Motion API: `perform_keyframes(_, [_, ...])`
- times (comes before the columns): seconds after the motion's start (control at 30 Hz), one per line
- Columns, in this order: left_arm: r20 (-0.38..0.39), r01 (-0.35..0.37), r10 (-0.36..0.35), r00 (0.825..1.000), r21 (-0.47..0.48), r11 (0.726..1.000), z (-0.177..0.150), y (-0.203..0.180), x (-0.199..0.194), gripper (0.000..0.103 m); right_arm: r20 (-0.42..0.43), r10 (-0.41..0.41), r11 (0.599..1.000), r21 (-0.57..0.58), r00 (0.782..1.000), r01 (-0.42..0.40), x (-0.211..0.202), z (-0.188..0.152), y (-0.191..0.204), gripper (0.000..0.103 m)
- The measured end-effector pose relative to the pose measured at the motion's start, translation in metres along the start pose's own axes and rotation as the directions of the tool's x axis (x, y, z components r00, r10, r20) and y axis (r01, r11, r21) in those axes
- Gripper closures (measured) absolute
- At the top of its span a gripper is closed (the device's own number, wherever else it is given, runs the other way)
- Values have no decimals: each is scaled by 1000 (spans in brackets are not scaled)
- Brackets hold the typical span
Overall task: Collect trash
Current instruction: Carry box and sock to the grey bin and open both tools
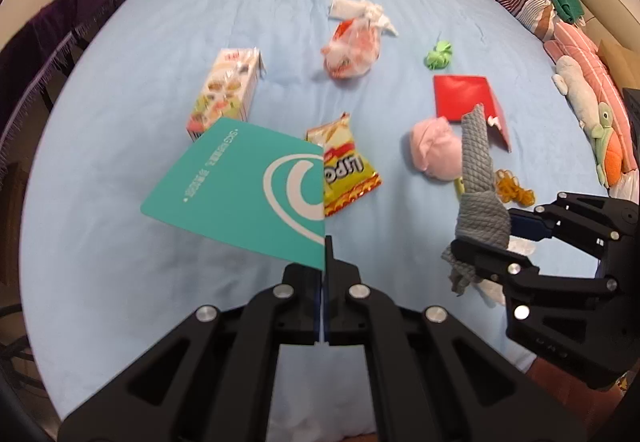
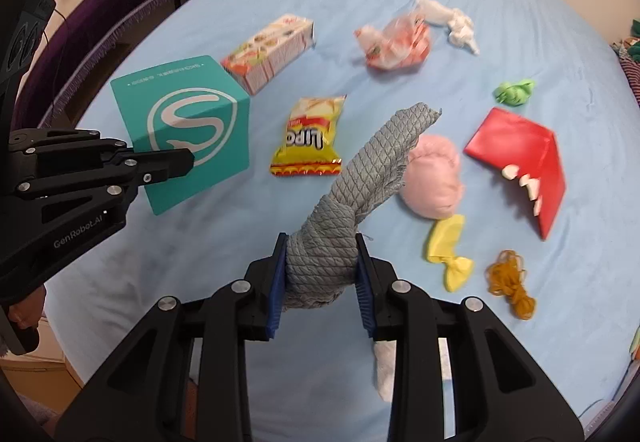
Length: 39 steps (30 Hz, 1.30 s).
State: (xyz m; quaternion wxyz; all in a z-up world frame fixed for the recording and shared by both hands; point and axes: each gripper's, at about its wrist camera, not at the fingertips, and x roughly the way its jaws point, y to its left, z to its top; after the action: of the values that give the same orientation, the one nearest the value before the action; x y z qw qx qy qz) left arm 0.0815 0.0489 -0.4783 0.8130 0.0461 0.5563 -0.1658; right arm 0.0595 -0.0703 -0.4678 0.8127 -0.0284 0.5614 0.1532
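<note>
**Both tongs loaded above a littered blue bed**

The left gripper (image 1: 325, 254) is clenched on the edge of a teal box (image 1: 244, 198), which hangs clear of the blue bed sheet (image 1: 140, 302). Just behind the teal box lies a printed carton (image 1: 224, 94) on its side; whether anything is in it cannot be told. To the right of the box a yellow snack packet (image 1: 346, 166) lies flat on the sheet, and farther back sits a crumpled clear bag with red print (image 1: 352, 50) touching a white tissue wad (image 1: 360, 10).

The right gripper (image 2: 320, 274) is clamped around a rolled grey cloth (image 2: 360, 178), its free end sticking up and forward. Beyond the cloth lies a pink lump (image 2: 434, 178), then a folded red paper envelope (image 2: 520, 154) standing open like a tent. Near it are a green crumpled scrap (image 2: 514, 92), a yellow deflated balloon (image 2: 446, 246) and a tangle of brown rubber bands (image 2: 510, 282).
</note>
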Motion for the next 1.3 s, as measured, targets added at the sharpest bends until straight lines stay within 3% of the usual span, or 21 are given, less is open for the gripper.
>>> perform_keyframes(0.2, [43,-27,24,999,67,997,34,-31,-66,102,54,-24,999,43,998,22,-70,11,-21,74])
perform_keyframes(0.43, [82,5,-20,996,177,984,77,-101,-129,102,132,-99,984,158,986,77,-174,10,-66,74])
perform_keyframes(0.57, [92,40,-68,993,278,960,97,-160,-160,102,169,-167,959,258,971,120,-234,-4,-104,74])
perform_keyframes(0.7, [92,97,-147,985,409,907,110,-235,-184,102,181,-261,910,373,948,179,-295,-32,-149,74])
perform_keyframes(0.77, [80,138,-199,977,477,868,114,-276,-193,102,173,-319,874,435,932,218,-323,-53,-172,74])
perform_keyframes(0.9, [39,212,-299,953,618,757,112,-363,-209,102,123,-432,762,581,894,288,-374,-110,-220,74])
perform_keyframes(1.13, [-116,355,-449,886,793,494,81,-510,-219,102,-33,-564,509,773,825,379,-440,-228,-281,74])
perform_keyframes(1.3, [-238,420,-476,847,847,324,46,-593,-209,102,-123,-590,374,834,798,405,-454,-294,-315,74])
